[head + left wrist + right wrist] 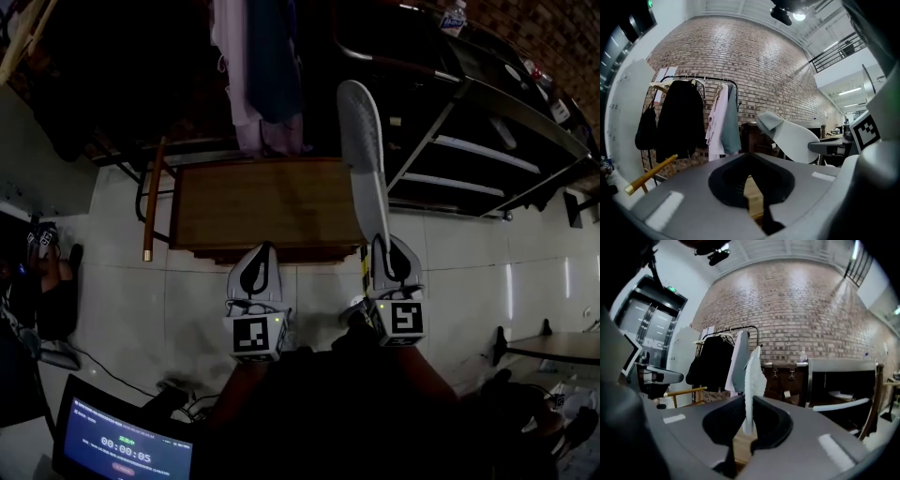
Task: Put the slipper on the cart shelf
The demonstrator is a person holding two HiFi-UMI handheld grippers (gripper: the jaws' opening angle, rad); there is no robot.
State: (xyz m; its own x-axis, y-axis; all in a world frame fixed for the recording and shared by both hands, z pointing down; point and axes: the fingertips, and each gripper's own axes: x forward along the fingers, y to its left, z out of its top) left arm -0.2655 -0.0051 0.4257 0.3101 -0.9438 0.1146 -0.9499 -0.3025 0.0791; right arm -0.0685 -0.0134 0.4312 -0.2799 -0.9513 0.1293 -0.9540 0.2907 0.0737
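As the right gripper clamps it, slipper juts forward (edge-on)

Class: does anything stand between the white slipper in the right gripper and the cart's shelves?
Nothing visible does. The right gripper holds the flat white slipper edge-on, and the black-framed cart's pale shelves stand to its right, open-fronted.

A brick wall rises behind a laden clothes rack — a wooden table stands on pale tiled floor, under a ceiling lamp.
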